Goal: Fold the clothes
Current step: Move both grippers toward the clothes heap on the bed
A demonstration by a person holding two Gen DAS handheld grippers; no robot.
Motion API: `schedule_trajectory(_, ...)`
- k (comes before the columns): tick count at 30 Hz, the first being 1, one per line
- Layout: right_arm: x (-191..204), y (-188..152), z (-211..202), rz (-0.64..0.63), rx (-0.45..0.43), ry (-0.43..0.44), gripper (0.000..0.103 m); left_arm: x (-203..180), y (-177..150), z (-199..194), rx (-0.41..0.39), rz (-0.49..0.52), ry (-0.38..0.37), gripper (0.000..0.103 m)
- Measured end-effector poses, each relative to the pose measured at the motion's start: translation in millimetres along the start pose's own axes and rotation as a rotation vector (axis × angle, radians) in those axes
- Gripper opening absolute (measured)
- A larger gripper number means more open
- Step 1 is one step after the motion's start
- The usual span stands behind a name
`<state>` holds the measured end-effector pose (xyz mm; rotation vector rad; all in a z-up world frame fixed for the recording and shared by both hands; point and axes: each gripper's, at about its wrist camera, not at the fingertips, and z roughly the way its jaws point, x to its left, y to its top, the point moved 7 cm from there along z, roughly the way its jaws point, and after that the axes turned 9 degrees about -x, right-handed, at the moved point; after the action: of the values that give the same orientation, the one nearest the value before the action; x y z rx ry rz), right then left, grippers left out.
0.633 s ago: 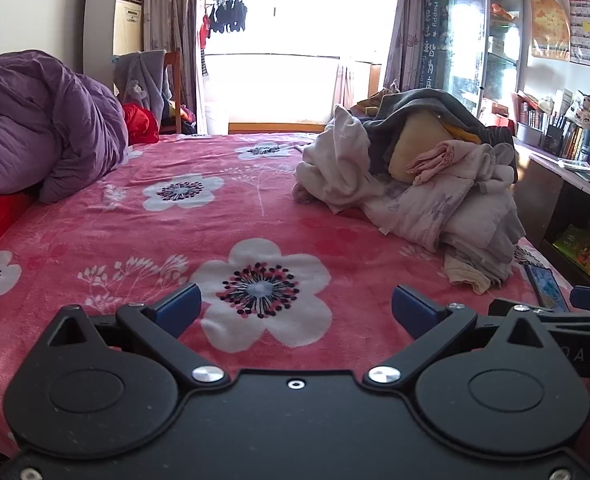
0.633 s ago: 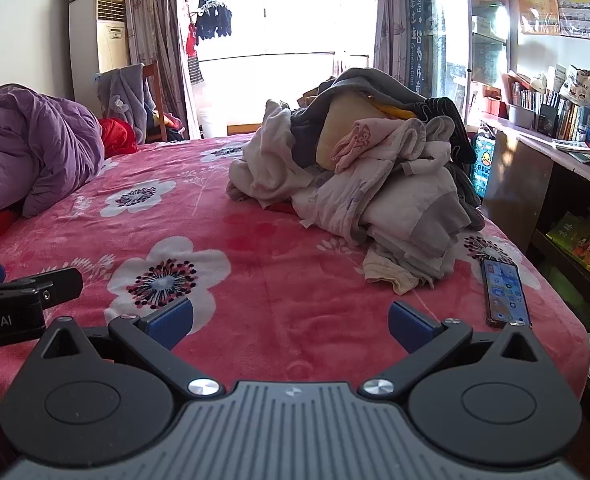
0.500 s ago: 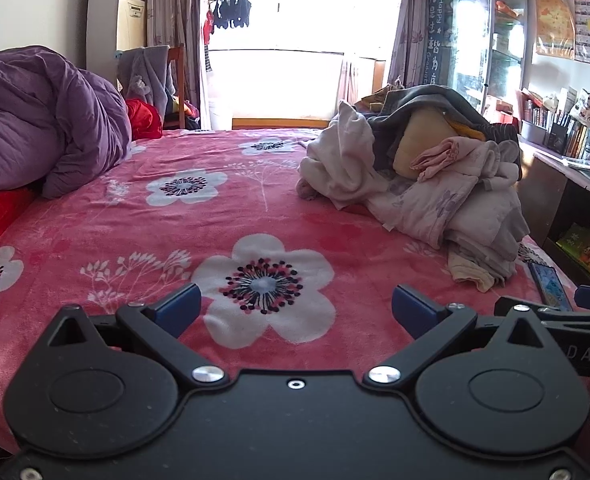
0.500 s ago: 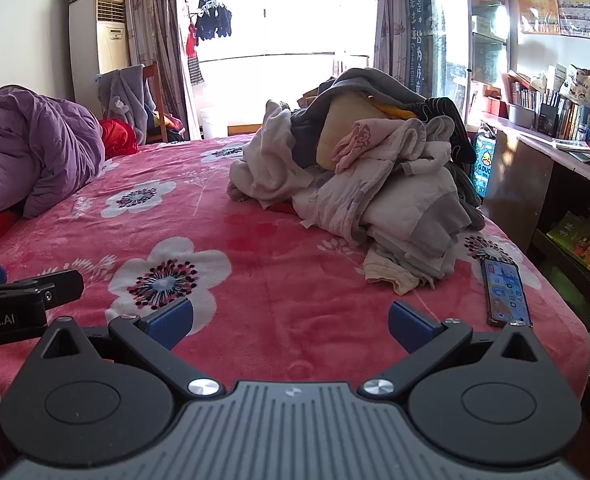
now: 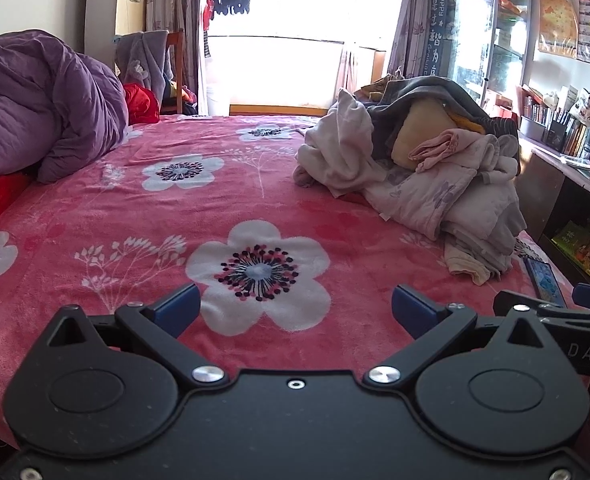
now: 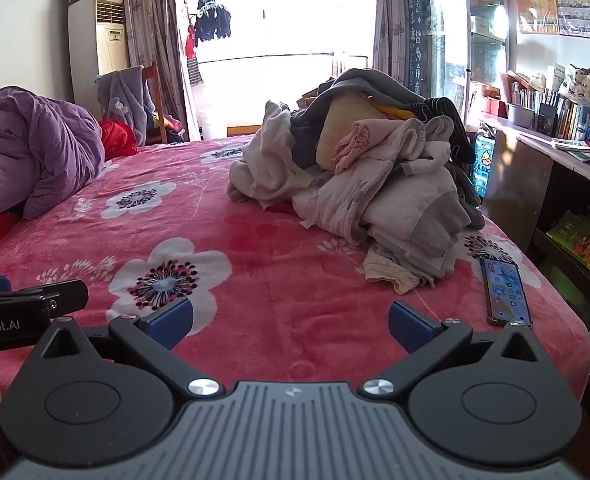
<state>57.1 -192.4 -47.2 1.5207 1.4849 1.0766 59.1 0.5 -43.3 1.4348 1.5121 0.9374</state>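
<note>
A heap of unfolded clothes (image 5: 427, 176) (image 6: 375, 184) in white, grey, pink and yellow lies on the right half of a pink flowered bed (image 5: 175, 208) (image 6: 255, 272). My left gripper (image 5: 295, 308) hovers over the bed's near edge, open, nothing between its blue pads. Beside it my right gripper (image 6: 291, 322) is open too and holds nothing. The heap is well ahead and to the right of both. In the right wrist view the left gripper's side (image 6: 27, 308) shows at the left edge.
A phone (image 6: 505, 292) (image 5: 545, 284) lies screen-up near the bed's right edge. A purple duvet (image 5: 43, 104) is bunched at the far left. A desk and bookshelves (image 6: 563, 152) stand along the right wall. A chair (image 5: 155, 68) stands by the window.
The left wrist view has tipped down slightly, so the bed and heap sit a little lower in frame. The right gripper has not moved. Both stay open.
</note>
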Motion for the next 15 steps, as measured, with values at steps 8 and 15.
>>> schedule_trajectory(8,3.9,1.4,-2.9,-0.014,0.000,-0.001,0.103,2.9,0.2,-0.9,0.005,-0.010,0.016,0.103)
schedule_trajectory(15,6.7,0.7,-2.9,-0.026,0.006,-0.006,0.103,2.3,-1.4,-0.8,0.011,-0.014,0.010,0.103)
